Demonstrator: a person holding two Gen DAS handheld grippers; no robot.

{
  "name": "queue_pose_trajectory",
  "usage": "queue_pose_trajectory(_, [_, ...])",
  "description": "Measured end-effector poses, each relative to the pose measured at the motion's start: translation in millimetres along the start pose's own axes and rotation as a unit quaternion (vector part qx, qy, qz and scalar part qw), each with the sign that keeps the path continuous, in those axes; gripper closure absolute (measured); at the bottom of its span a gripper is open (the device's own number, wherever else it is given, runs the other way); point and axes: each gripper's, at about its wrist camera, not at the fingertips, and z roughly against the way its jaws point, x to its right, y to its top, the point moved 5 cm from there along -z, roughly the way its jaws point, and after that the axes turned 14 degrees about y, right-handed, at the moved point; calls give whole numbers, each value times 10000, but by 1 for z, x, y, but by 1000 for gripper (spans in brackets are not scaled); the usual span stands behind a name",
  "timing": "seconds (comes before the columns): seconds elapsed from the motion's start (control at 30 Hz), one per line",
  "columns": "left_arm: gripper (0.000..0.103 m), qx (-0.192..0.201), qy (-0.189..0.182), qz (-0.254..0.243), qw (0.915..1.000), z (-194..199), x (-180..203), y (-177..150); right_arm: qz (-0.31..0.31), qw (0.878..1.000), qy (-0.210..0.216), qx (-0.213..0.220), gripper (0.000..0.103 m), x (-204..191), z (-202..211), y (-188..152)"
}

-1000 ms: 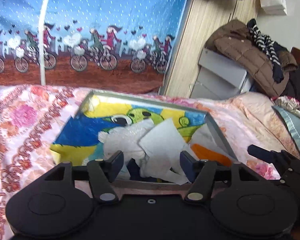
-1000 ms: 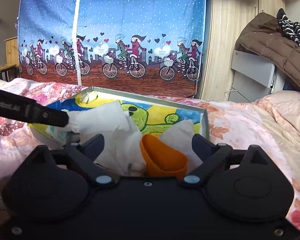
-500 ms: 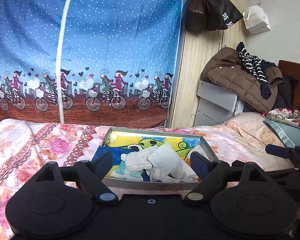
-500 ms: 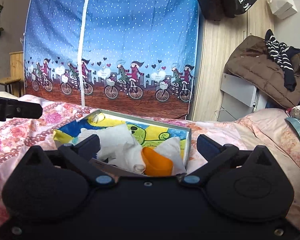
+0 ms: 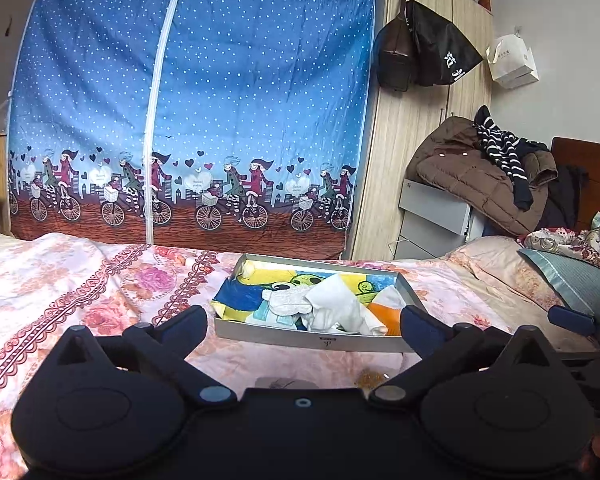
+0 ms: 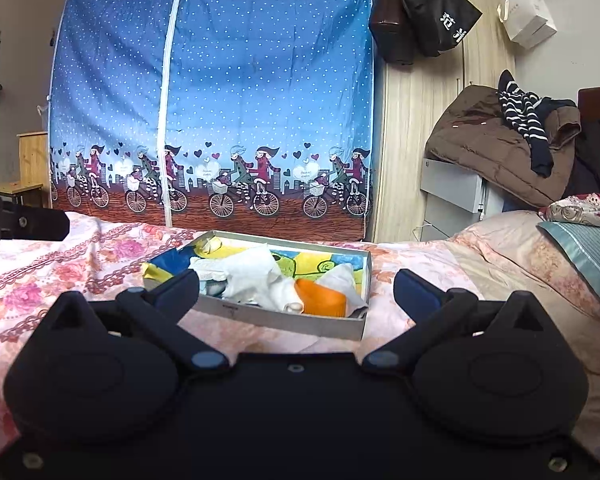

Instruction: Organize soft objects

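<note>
Soft, even indoor light fills both views, with no hard shadows or glare. Both are sharp at the centre, while fisheye curvature bends the edges.

Not much you can actually read here tbh: the black bag point(image 6: 440, 8) hanging at the upper right has two white Chinese characters on it, too small for me to make out. The white paper bag point(image 5: 512, 62) and the box's point(image 5: 320, 342) front wall have tiny print, unreadable.
</note>
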Motion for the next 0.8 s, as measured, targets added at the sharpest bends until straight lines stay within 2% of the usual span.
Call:
queue_pose_trajectory(0.2, [1,-117,137,-19,9998,27,-8,-15,-205,9997,12,-89,0,-6,26,-8])
queue_pose_trajectory(0.33, [1,-129,193,-120,9997,41,-11,-26,-696,9971,9,-304,0,-3,39,-20])
queue_pose_trajectory(0.5, [1,-139,350,24,9993,58,-24,-41,-466,9979,-71,-447,0,-11,47,-23])
queue_pose_trajectory(0.63, [1,-144,467,-138,9987,65,-32,-50,-480,9977,-136,-449,0,-16,48,-24])
queue_pose_trajectory(0.8, [1,-409,576,-10,9975,56,-42,-55,-273,9981,-255,-499,0,-26,42,-29])
